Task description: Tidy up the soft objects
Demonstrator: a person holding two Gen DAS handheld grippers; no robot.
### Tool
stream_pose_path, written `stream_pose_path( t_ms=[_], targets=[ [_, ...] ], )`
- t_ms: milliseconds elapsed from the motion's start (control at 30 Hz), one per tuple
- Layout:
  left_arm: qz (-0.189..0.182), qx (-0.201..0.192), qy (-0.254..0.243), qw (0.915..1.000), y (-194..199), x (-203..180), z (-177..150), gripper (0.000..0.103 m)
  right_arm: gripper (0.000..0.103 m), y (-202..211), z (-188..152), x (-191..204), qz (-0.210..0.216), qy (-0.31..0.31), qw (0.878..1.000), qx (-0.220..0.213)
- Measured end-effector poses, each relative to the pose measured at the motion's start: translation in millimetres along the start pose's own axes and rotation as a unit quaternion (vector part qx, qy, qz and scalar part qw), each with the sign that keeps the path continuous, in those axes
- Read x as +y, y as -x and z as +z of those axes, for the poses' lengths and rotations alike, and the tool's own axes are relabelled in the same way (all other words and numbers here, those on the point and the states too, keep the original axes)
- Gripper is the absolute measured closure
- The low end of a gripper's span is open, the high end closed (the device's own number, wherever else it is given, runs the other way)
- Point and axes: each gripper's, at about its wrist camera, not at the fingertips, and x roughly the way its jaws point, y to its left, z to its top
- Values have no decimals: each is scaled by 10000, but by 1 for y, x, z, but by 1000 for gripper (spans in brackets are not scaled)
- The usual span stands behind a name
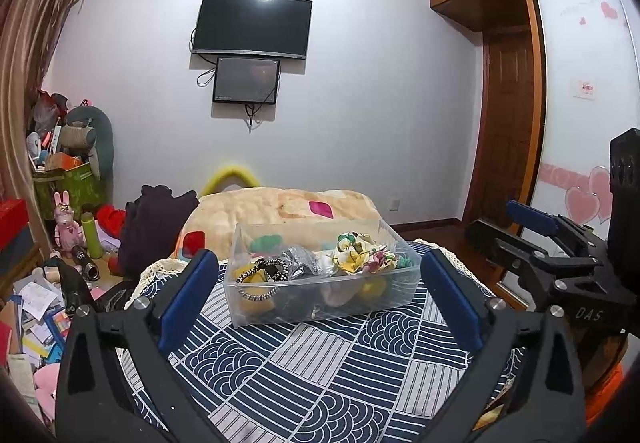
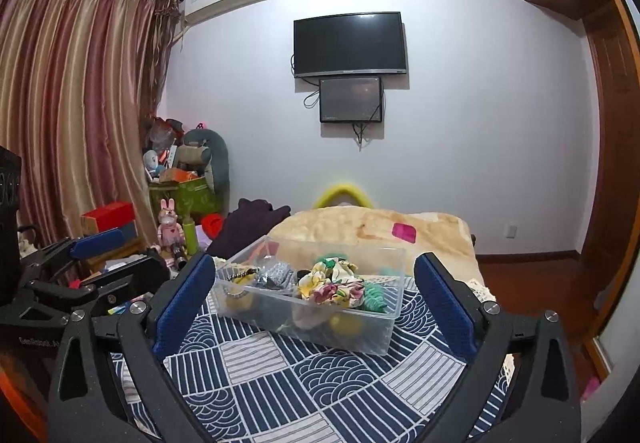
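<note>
Holding position: both grippers hover over the patterned cloth, apart from the box and gripping nothing.
Left gripper [image 1: 320, 293]: blue-padded fingers spread wide at the lower left and lower right of its own view; it also appears at the left edge of the right wrist view.
Right gripper [image 2: 314, 299]: fingers spread wide too, framing the box in its own view; seen from the side at the right edge of the left wrist view.
Clear plastic box [image 1: 324, 301]: centre of both views, resting on the cloth, open at the top.
Soft objects: inside the box, a floral scrunchie [image 1: 360, 253] piled at the right, a silver-grey scrunchie [image 1: 298, 261] in the middle, a black-and-white braided band [image 1: 262, 271] at the left, a green scrunchie [image 2: 374, 297] at the right side.
Cloth [image 1: 320, 371]: navy and white wave pattern, filling the lower middle of both views.
Blanket [image 1: 280, 209]: beige, folded, just behind the box.
Wall: 2 dark screens [image 1: 252, 25] in the upper centre, 1 above the other.
</note>
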Motion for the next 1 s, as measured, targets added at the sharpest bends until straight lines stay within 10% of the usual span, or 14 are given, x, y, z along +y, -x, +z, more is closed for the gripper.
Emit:
stream_pose_path(
  t_ms=[1000],
  targets=[
    [-129,50,51,9999,-1,1,1,1,3,4,2,-4,2,-104,9999,-18]
  ],
)
